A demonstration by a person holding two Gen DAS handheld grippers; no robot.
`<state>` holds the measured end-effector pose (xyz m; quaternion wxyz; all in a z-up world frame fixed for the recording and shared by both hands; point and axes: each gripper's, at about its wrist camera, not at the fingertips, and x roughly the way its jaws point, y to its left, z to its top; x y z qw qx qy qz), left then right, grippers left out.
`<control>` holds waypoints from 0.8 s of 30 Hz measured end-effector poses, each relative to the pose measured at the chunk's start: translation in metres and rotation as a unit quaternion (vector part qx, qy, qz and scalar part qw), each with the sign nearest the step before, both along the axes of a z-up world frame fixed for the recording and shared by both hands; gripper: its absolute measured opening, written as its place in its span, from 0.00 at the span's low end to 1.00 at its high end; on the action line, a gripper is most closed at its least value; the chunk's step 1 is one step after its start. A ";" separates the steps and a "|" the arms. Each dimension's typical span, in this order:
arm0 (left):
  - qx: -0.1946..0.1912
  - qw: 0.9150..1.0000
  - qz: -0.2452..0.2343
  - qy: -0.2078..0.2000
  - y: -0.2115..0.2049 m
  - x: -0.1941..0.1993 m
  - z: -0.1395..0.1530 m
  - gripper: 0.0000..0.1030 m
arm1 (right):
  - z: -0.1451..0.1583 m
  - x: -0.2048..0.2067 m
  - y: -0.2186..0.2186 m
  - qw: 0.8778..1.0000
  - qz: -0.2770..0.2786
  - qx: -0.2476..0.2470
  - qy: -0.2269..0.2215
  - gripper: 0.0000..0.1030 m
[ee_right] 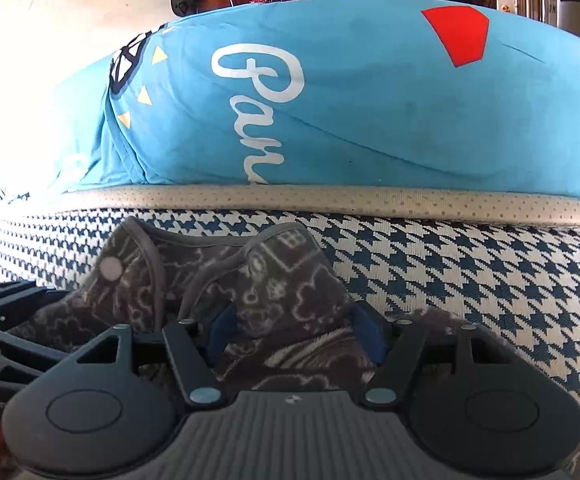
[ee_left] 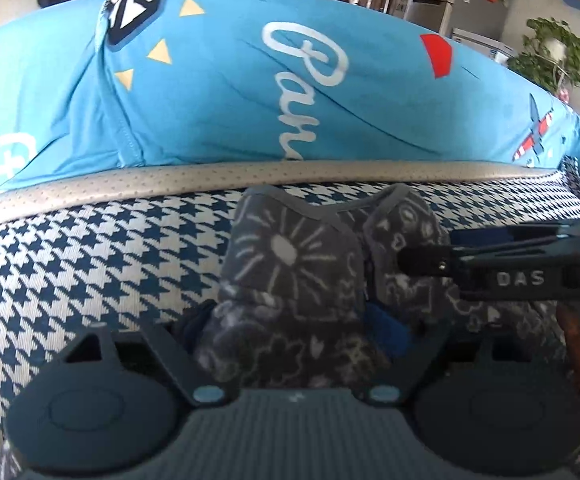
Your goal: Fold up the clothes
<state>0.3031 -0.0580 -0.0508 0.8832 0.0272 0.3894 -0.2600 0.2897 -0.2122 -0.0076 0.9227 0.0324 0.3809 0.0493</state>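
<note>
Garment bunched between houndstooth cover edges — room rightward.

A blue-and-white houndstooth woven seat surface carries a bunched grey fleece garment with pale doodle print near; a bright-blue printed cushion lies far.

White cursive "Paru", cut off below, on the bright blue printed bedsheet, pale capitals "DAS" on the dark right gripper

Two close downward wrist views, sharing garment.
</note>
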 end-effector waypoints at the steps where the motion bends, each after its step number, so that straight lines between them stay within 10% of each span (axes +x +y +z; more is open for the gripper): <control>1: 0.003 1.000 0.000 -0.002 -0.001 -0.001 0.000 0.65 | 0.000 0.000 0.001 1.000 -0.002 -0.007 0.000 0.47; 13: 0.064 0.995 0.027 -0.075 -0.021 -0.019 0.004 0.22 | 0.003 -0.006 0.003 1.000 -0.013 0.013 -0.014 0.13; 24: 0.096 0.975 0.090 -0.178 -0.023 -0.015 0.035 0.19 | 0.043 -0.007 0.010 0.994 -0.025 0.024 -0.099 0.11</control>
